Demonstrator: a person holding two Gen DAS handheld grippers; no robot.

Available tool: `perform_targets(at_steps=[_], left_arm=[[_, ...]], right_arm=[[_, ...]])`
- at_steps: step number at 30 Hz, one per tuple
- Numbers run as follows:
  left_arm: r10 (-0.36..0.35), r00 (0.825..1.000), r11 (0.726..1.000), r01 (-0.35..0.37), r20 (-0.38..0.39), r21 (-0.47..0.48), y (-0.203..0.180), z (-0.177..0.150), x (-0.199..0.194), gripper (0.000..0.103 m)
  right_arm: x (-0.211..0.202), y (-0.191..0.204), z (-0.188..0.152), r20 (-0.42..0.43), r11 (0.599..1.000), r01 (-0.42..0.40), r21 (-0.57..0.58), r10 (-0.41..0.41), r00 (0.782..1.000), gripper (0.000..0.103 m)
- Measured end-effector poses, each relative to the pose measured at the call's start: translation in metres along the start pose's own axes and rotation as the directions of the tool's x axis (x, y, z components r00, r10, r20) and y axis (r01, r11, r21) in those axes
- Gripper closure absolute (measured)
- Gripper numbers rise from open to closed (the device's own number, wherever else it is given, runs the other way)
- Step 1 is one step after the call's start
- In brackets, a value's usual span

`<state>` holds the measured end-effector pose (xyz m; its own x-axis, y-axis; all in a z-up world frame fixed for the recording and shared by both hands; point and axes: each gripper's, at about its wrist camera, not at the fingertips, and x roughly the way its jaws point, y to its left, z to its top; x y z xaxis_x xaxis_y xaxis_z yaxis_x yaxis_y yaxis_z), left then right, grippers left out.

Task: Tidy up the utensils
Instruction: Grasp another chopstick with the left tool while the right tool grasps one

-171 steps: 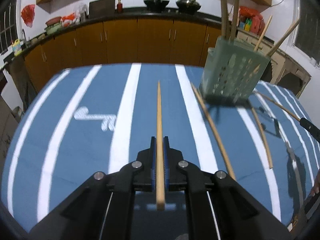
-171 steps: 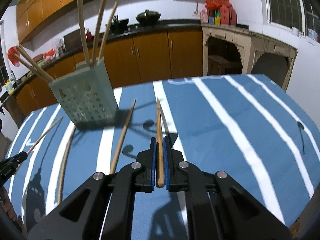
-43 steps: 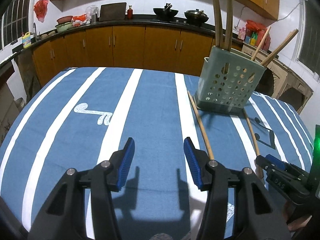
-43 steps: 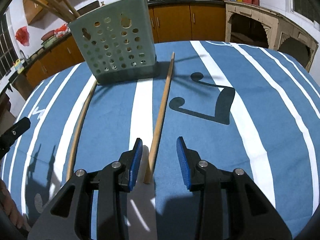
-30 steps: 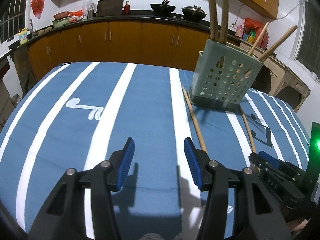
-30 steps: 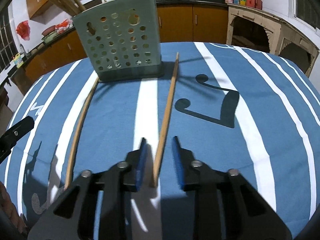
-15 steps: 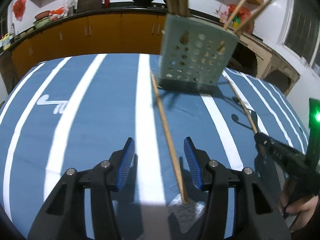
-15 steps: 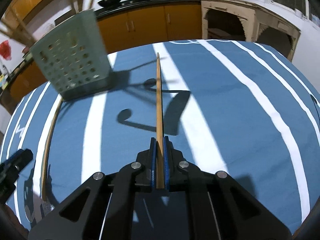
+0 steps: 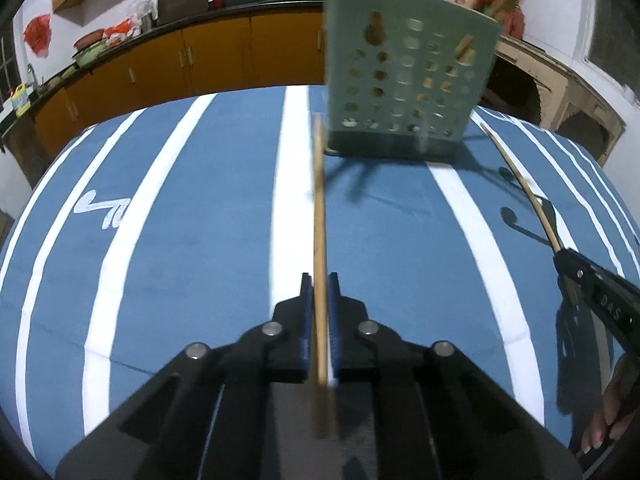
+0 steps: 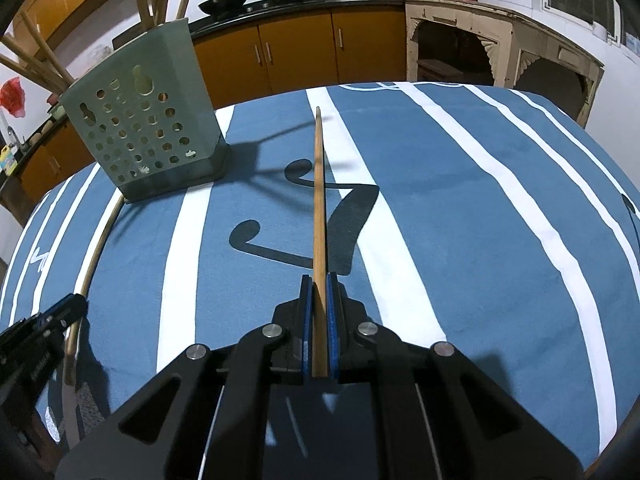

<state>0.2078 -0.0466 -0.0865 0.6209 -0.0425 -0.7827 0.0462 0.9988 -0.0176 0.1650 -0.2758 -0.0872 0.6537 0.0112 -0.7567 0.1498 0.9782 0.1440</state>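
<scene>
A pale green perforated utensil holder (image 9: 408,76) stands on the blue striped tablecloth with several wooden chopsticks upright in it; it also shows in the right wrist view (image 10: 144,136). My left gripper (image 9: 319,292) is shut on a wooden chopstick (image 9: 319,208) that points toward the holder's left side. My right gripper (image 10: 319,294) is shut on another wooden chopstick (image 10: 319,200), lifted above the cloth, right of the holder. The right gripper with its chopstick (image 9: 524,188) shows at the right edge of the left wrist view.
The table (image 10: 480,216) has a blue cloth with white stripes. Orange kitchen cabinets (image 9: 224,52) with pots and clutter run along the back wall. A pale wooden cabinet (image 10: 500,48) stands at the right. The table edge curves away on all sides.
Both grippers dropped earlier chopsticks and opened. The right gripper shut on a chopstick and lifted it. The left gripper has now shut on the chopstick left of the holder.
</scene>
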Motion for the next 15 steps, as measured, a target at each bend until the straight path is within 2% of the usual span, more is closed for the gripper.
perform_targets(at_steps=[6,13,15], left_arm=[[0.054,0.999,0.997,-0.054,-0.001,-0.061,0.045,0.008,0.005,0.094],[0.006,1.000,0.999,-0.006,0.003,-0.043,0.074,0.014,0.006,0.093],[-0.002,1.000,1.000,0.002,0.004,-0.026,0.076,0.013,0.005,0.088]], right_arm=[[0.003,-0.002,0.004,0.001,1.000,0.004,-0.010,-0.004,1.000,0.095],[0.009,-0.006,0.011,0.001,1.000,0.011,-0.014,-0.011,1.000,0.095],[0.008,-0.006,0.011,0.001,1.000,0.012,-0.017,-0.012,1.000,0.095]])
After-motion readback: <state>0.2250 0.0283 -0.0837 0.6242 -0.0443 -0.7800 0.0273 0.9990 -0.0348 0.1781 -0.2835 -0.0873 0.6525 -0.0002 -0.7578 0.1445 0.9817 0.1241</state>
